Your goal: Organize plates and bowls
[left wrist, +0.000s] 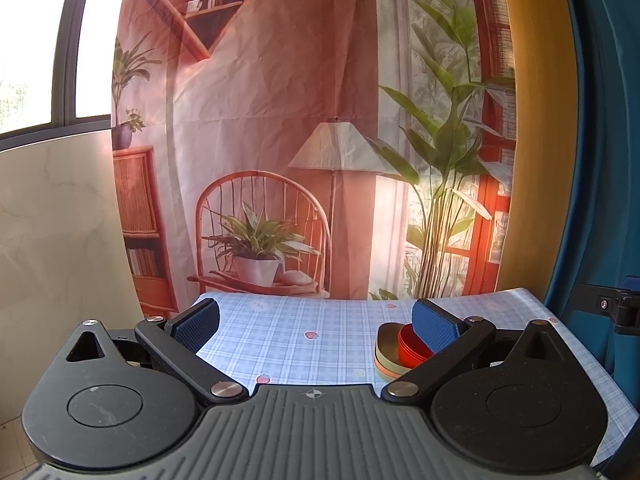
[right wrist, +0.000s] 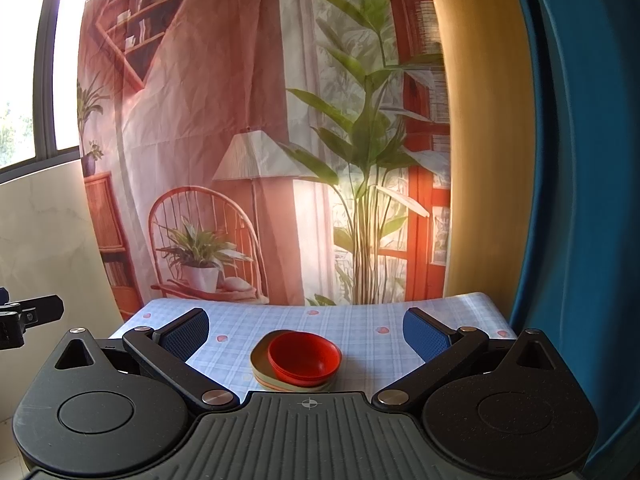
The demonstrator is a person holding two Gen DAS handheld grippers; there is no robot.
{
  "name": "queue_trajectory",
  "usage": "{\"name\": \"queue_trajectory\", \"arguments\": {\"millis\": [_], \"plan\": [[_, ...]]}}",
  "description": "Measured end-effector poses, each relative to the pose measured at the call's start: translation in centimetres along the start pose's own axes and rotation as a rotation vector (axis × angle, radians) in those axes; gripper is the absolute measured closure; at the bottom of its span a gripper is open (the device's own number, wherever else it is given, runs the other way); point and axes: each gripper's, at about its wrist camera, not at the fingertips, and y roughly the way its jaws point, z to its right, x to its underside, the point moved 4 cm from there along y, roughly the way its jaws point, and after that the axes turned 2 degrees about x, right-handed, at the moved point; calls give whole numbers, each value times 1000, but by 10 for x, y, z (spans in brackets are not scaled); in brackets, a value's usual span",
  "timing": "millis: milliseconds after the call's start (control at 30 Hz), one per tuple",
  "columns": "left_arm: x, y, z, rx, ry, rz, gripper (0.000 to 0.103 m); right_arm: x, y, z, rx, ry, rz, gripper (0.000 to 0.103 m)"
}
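A stack of red bowls point(right wrist: 305, 356) sits inside a stack of shallow pastel plates point(right wrist: 262, 364) on the blue checked tablecloth point(right wrist: 360, 328). My right gripper point(right wrist: 306, 332) is open and empty, held above and just behind the stack, which lies between its fingers. In the left wrist view the same red bowls point(left wrist: 412, 346) and plates point(left wrist: 386, 350) lie at the right, partly hidden behind the right finger. My left gripper point(left wrist: 316, 324) is open and empty, off to the left of the stack.
The table point(left wrist: 300, 344) is small, with its edges close on all sides. A printed backdrop cloth point(left wrist: 280, 120) hangs right behind it. A blue curtain point(right wrist: 580, 200) hangs at the right. The other gripper's body point(left wrist: 618, 306) shows at the frame edge.
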Motion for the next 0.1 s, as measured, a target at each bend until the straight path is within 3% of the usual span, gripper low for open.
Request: {"name": "queue_trajectory", "arguments": {"millis": [100], "plan": [[1,0,0,1,0,-1,0,1,0,0,1,1,-1,0]]}}
